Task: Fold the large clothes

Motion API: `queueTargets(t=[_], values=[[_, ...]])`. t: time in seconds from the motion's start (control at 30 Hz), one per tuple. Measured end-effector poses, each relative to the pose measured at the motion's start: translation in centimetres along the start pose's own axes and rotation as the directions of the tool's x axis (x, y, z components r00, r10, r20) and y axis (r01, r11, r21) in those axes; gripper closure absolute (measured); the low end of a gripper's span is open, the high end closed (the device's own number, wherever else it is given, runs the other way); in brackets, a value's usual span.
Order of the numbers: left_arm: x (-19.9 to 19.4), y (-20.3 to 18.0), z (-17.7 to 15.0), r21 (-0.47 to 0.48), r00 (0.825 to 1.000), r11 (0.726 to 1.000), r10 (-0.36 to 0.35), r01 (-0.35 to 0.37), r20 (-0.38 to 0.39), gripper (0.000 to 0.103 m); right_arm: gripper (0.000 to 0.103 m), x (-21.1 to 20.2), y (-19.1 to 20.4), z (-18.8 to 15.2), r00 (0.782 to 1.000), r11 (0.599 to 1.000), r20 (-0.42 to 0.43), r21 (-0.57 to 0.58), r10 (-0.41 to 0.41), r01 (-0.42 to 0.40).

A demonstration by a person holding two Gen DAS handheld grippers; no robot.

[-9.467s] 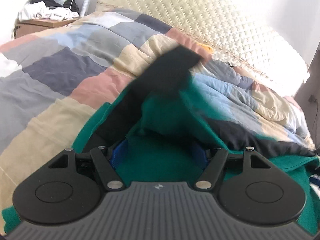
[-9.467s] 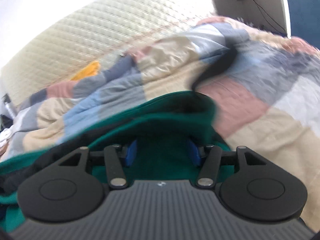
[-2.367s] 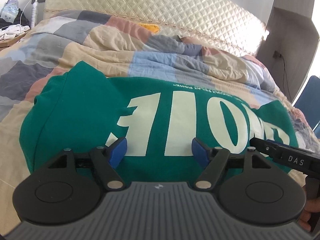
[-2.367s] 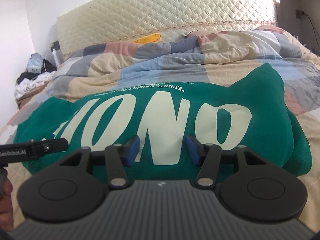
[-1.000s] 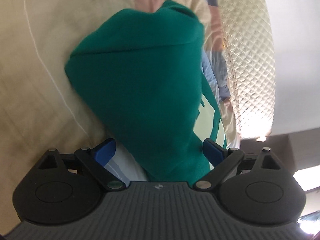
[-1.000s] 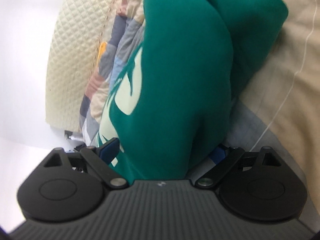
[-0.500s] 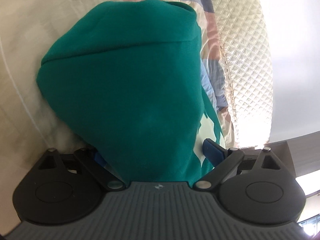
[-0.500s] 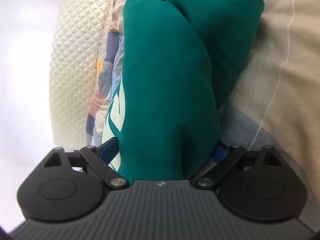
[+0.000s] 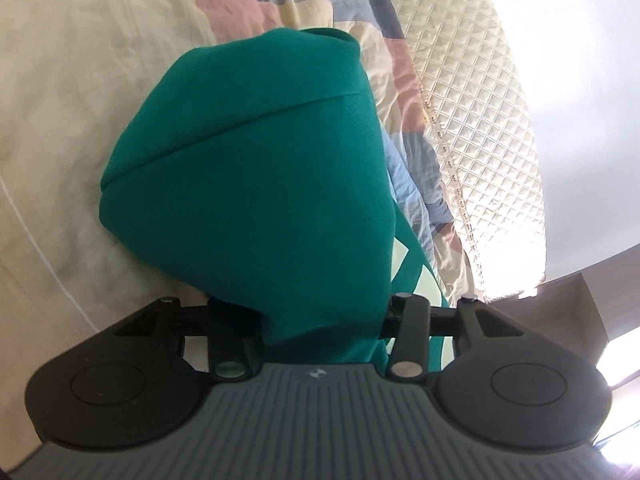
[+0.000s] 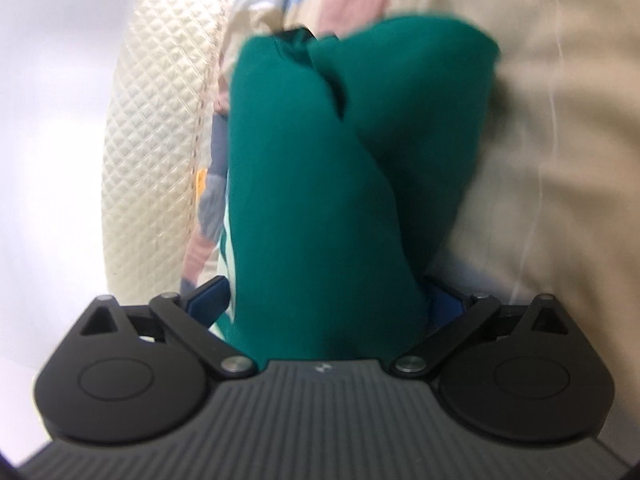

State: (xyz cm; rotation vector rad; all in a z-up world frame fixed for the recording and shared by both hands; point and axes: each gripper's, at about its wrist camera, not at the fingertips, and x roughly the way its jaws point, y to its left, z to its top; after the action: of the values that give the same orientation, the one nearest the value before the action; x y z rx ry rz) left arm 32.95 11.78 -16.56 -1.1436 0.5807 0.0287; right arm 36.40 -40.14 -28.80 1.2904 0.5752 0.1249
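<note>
The folded green sweatshirt (image 9: 260, 184) with pale lettering lies on the patchwork duvet (image 9: 64, 80). My left gripper (image 9: 320, 316) is turned on its side and shut on the sweatshirt's left end; the thick fold fills the jaws and hides the fingertips. In the right wrist view, the sweatshirt (image 10: 320, 208) bulges between the blue pads (image 10: 208, 296). My right gripper (image 10: 326, 300) is also on its side, with its jaws closing around the right end of the fold.
The quilted cream headboard (image 9: 472, 92) runs behind the bed and shows in the right wrist view too (image 10: 160, 120). A dark wardrobe edge (image 9: 588, 320) stands at the right. The beige duvet panel (image 10: 560, 140) lies beside the sweatshirt.
Both grippers were open either side of the sweatshirt's ends a second ago. They have pushed in and closed on the fold, and the left jaws have narrowed most.
</note>
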Motion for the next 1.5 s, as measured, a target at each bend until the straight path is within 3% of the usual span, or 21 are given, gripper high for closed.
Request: queueTargets(t=[0.23, 0.37, 0.4, 0.43, 0.53, 0.63, 0.73, 1.23, 1.5], values=[[-0.6, 2.0, 1.1, 0.002, 1.0, 1.0, -0.013, 0.013, -0.006, 0.053, 0.0, 2.1, -0.3, 1.5, 0.999, 0.999, -0.022, 0.03, 0.035, -0.034], [-0.9, 2.0, 1.3, 0.02, 1.0, 1.0, -0.014, 0.014, -0.001, 0.054, 0.0, 3.9, 0.3, 2.0, 0.999, 0.999, -0.048, -0.043, 0.021, -0.023], [-1.1, 2.0, 1.3, 0.024, 1.0, 1.0, -0.016, 0.016, 0.0, 0.054, 0.005, 4.1, 0.2, 2.2, 0.999, 0.998, -0.047, -0.053, 0.025, -0.027], [-1.4, 2.1, 1.4, 0.032, 1.0, 0.999, -0.02, 0.019, 0.0, 0.055, 0.018, 4.3, 0.3, 2.3, 0.999, 0.997, -0.046, -0.068, 0.025, -0.028], [-1.3, 1.6, 1.2, 0.071, 1.0, 0.997, -0.023, 0.023, 0.006, 0.055, 0.042, 4.5, 0.3, 2.7, 0.997, 0.995, -0.062, -0.086, 0.039, -0.045], [-1.3, 1.2, 1.2, 0.087, 1.0, 0.996, -0.025, 0.024, 0.01, 0.057, 0.056, 3.1, 1.6, 2.5, 0.997, 0.985, -0.051, -0.165, 0.051, -0.059], [-1.4, 1.4, 1.5, 0.067, 0.999, 0.997, -0.034, 0.033, 0.003, 0.059, 0.06, 2.5, 3.2, 2.3, 0.997, 0.965, -0.053, -0.253, 0.061, -0.072], [-1.6, -4.1, -0.2, 0.118, 0.996, 0.989, -0.09, 0.091, -0.018, 0.061, 0.066, 0.2, 8.6, 6.8, 0.984, 0.89, -0.1, -0.422, 0.144, -0.173], [3.2, -11.3, -2.6, 0.084, 0.975, 0.975, -0.197, 0.206, -0.107, 0.062, 0.067, -4.0, 11.7, 14.0, 0.976, 0.826, -0.049, -0.525, 0.212, -0.206]])
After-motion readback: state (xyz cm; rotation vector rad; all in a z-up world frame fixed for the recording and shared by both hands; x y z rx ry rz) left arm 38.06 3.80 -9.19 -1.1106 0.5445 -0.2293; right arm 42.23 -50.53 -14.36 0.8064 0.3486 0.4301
